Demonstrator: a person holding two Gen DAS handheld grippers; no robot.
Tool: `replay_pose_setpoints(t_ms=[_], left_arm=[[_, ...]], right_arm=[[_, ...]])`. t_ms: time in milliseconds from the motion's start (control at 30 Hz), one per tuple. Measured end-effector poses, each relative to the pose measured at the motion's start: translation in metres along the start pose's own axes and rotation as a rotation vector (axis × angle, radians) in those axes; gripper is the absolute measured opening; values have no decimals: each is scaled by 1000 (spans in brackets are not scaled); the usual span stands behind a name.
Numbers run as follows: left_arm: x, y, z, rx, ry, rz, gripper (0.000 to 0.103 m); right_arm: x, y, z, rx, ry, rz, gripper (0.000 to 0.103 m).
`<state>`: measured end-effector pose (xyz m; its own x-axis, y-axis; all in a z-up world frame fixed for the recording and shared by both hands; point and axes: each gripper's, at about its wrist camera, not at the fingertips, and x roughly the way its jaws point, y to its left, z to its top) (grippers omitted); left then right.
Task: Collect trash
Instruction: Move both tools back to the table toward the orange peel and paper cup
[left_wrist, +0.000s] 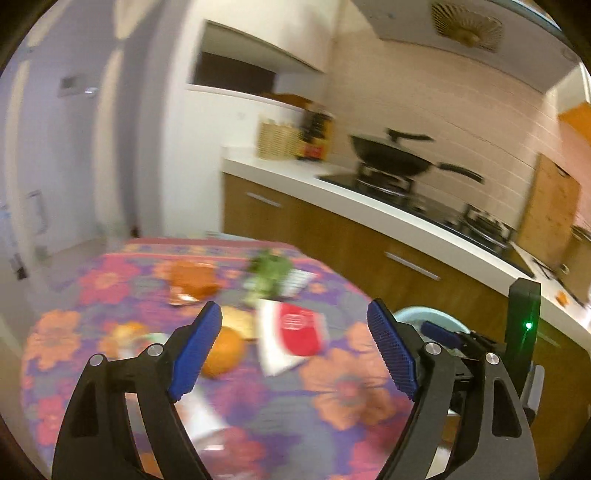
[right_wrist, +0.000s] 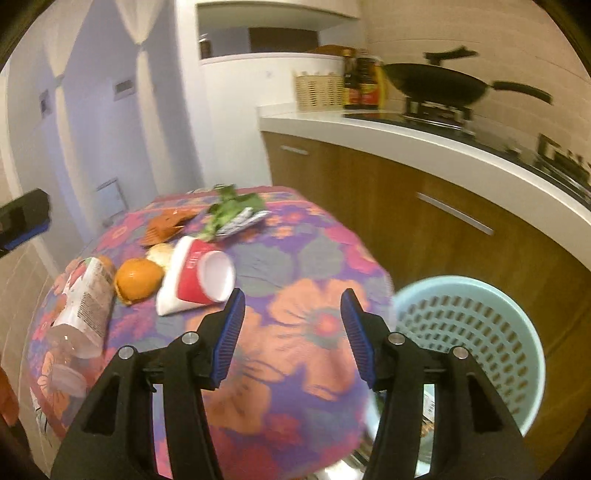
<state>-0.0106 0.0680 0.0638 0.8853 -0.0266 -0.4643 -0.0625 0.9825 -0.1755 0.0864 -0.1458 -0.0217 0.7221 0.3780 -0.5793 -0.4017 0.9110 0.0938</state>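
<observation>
Trash lies on a round table with a flowered cloth (right_wrist: 295, 332). A red and white paper cup (right_wrist: 199, 277) lies on its side; it also shows in the left wrist view (left_wrist: 291, 336). Beside it are an orange peel (right_wrist: 138, 278), a clear plastic bottle (right_wrist: 83, 310), a brown wrapper (right_wrist: 166, 225), green leaves (right_wrist: 231, 206) and a silver packet (right_wrist: 243, 219). A pale blue perforated bin (right_wrist: 469, 332) stands right of the table. My right gripper (right_wrist: 291, 325) is open and empty above the cloth, right of the cup. My left gripper (left_wrist: 295, 343) is open and empty above the cup.
A kitchen counter (right_wrist: 406, 133) with wooden cabinets runs behind the table and bin. A black wok (right_wrist: 436, 83) sits on the stove, with bottles and a woven basket (right_wrist: 319, 90) beside it. The right gripper shows at the right edge of the left wrist view (left_wrist: 480, 347).
</observation>
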Motion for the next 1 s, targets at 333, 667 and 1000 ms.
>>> replay_pose_setpoints(t_ms=[333,667,1000], left_arm=[[3,137,-14,-205,22,81,77],[60,228,-36,-406,187,-63,62],[108,229,-46,-414,319,-74,30]], right_arm=[[52,51,24,-5,67,59,50],[82,81,32,-38,93,-8,54],[93,70,32,17,141,-23,57]])
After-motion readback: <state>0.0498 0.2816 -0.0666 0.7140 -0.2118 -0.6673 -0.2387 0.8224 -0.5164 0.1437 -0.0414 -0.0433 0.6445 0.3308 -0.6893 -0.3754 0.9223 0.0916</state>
